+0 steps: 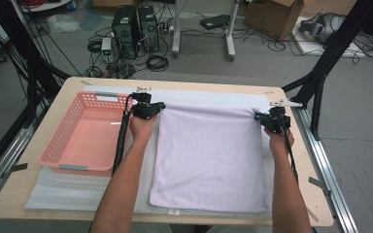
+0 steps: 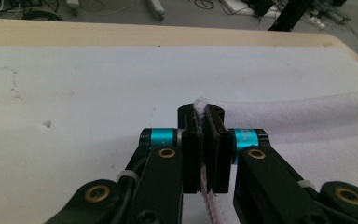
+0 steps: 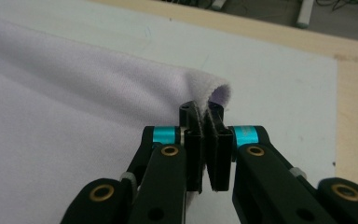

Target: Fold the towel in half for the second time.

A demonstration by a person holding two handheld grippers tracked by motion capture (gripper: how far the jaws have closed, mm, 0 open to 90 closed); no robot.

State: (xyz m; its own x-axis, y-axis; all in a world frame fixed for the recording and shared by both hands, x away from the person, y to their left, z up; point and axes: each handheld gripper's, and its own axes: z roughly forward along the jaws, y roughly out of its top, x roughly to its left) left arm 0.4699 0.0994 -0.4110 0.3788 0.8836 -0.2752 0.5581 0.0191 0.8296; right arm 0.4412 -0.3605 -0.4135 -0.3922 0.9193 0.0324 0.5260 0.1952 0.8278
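Towel, pale lilac, lies flat across centre of high view on white foam sheet over wooden table. Your left gripper pinches towel's far left corner, jaws clamped together on fabric; tuft pokes up between pads in left gripper view. Your right gripper clamps far right corner, cloth edge curling over jaw tips in right gripper view. Pink basket sits at left of high view, just beside your left hand. Near edge of towel rests at bottom centre.
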